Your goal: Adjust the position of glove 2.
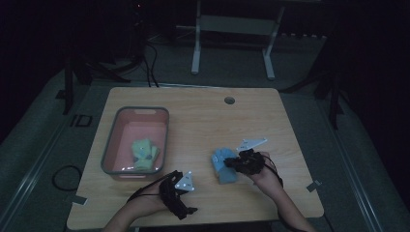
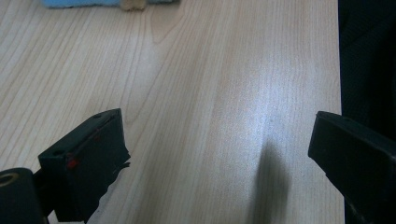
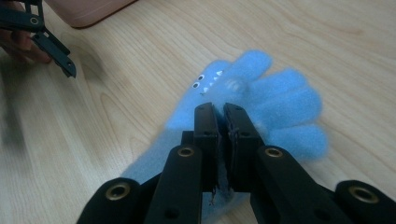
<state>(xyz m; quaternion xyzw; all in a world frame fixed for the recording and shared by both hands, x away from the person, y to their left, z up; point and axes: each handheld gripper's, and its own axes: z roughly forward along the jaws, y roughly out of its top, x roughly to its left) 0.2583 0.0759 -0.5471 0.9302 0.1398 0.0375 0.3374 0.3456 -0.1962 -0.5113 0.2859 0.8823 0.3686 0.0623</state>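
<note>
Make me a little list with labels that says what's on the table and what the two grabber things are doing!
table: light wood
blue glove: fuzzy, lying flat on the table right of the bin, with a small cartoon face
right gripper: jaws shut on the blue glove
left gripper: jaws wide open over bare wood, holding nothing
bin: pink with a grey rim, on the table's left side
green glove: lying inside the bin
likely next move: the blue glove may go into the bin with the green one

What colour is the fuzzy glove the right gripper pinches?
Light blue fuzzy glove, clearest in the right gripper view.
</note>
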